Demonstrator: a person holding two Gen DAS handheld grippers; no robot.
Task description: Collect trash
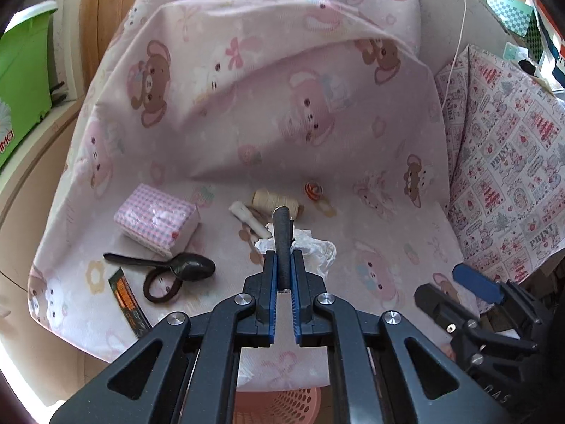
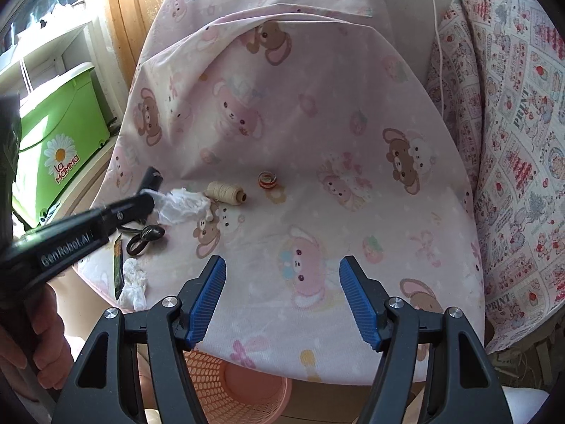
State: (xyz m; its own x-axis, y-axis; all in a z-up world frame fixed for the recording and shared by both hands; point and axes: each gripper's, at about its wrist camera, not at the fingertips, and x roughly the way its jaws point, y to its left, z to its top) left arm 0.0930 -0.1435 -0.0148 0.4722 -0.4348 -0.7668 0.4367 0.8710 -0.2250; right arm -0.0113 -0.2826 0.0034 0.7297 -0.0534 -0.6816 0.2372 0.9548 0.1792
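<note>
A dark rod-like piece (image 1: 282, 243) was clamped upright between the closed jaws of the left gripper (image 1: 282, 268), above a crumpled white tissue (image 1: 314, 247) on the pink bear-print cloth (image 1: 247, 134); whether the tissue was also pinched could not be told. The right gripper (image 2: 282, 275) was held wide open and empty above the pink basket (image 2: 247, 385).

From my right tool (image 2: 282, 296), open pink sheet (image 2: 317, 212) ahead; thread spool (image 2: 226, 192) and crumpled tissue (image 2: 183, 206) crowd ten o'clock.
</note>
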